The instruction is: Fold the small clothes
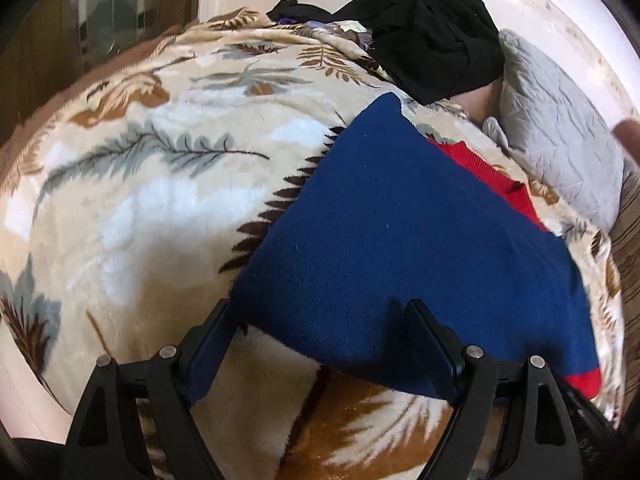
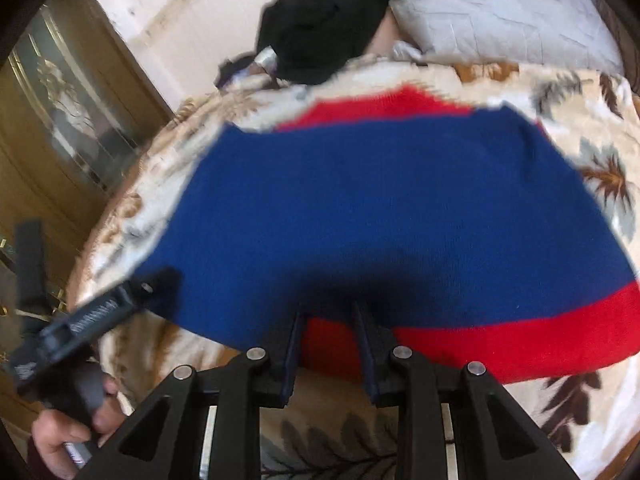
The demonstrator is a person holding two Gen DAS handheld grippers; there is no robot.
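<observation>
Blue sweater [image 2: 380, 208] with red hem lies spread flat on the bed's leaf-print blanket [image 1: 160, 200], near the bed's front edge, apparently back side up. No fold visibly made yet; sleeves look tucked or hidden, cannot tell. Left gripper [image 1: 320, 320] has jaws wide apart straddling the sweater's near corner, not clamped. Right gripper [image 2: 328, 320] has jaws narrowly apart over the red hem, pads not clearly pinching. Black clothes pile [image 1: 432, 40] and grey pillow [image 1: 560, 144] at the far end; pile apparently still waiting.

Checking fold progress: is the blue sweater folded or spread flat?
Partly folded: the blue sweater lies flat on the blanket, red parts showing beyond its blue edges.
</observation>
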